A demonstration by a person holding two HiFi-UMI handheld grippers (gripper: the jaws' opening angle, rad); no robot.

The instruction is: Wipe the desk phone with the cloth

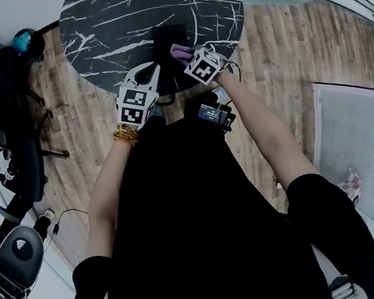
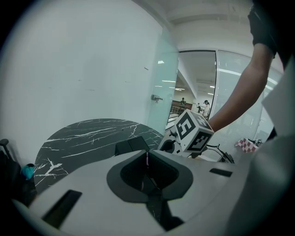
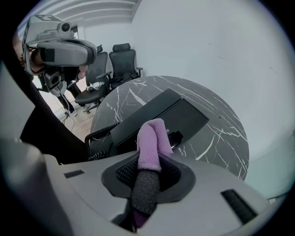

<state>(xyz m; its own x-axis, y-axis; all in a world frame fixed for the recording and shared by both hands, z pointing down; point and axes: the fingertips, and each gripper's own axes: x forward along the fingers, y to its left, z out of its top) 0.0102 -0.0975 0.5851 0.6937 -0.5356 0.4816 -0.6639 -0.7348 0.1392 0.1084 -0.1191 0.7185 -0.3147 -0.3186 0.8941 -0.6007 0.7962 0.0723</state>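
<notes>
Right claw point(image 3: 146, 173) pinches the purple cloth point(image 3: 152, 140), close by the black desk phone point(image 3: 175, 115) on the marbled worktop point(image 3: 221, 133). Left claw point(image 2: 147, 161) pressed together, nothing between.

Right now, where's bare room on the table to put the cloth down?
Bare marble on the table left of the desk phone and beyond it to the far rim; a narrower strip to its right. Crowded at the near edge: phone, coiled cord, left claw, right claw holding the cloth.

Office: swivel chairs point(image 3: 122, 60), glass walls point(image 2: 196, 87), marble mtg table point(image 1: 113, 15).
</notes>
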